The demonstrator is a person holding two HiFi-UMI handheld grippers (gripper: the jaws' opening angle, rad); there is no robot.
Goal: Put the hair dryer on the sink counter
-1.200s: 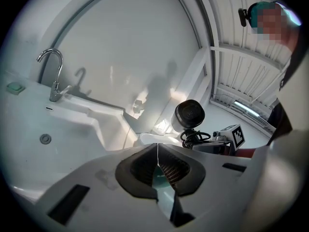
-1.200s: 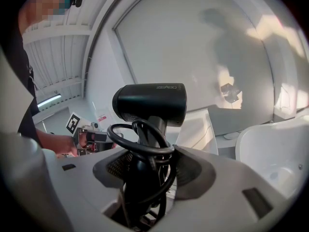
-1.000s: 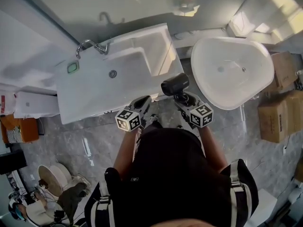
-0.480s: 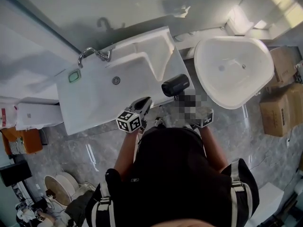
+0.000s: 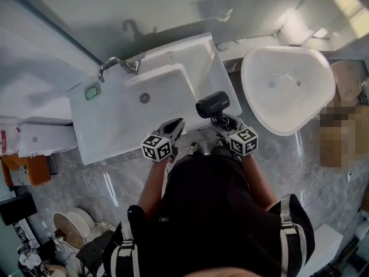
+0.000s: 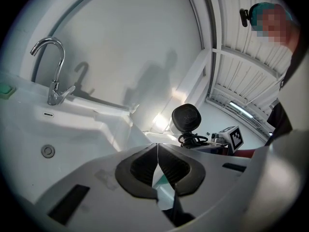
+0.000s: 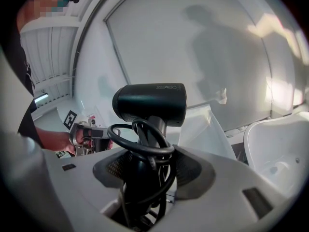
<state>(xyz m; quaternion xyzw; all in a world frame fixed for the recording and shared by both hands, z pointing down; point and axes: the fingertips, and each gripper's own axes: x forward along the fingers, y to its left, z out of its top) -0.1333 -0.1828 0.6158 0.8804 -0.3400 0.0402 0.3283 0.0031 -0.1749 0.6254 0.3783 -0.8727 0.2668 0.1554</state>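
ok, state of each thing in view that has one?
hair dryer, upright, gripped by its handle, cord looped round the handle, not on the counter yet
right gripper, fingers shut on the hair dryer handle
left gripper, fingers together, nothing between them
faucet, no water running

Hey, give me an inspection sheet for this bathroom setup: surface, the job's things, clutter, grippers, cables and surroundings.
Surface: white sink counter, bare except for a faucet and a small green item near its back edge.
Job's things: black hair dryer, held upright by the counter's right end, not yet set down.
Clutter: nothing seen.
Grippers: left gripper has its jaws together and is empty; right gripper is closed on the hair dryer's handle.
Cables: cord wound in loops round the handle, partly inside the grip.
Surroundings: separate white basin to the right, cardboard box beyond it, grey tiled floor.
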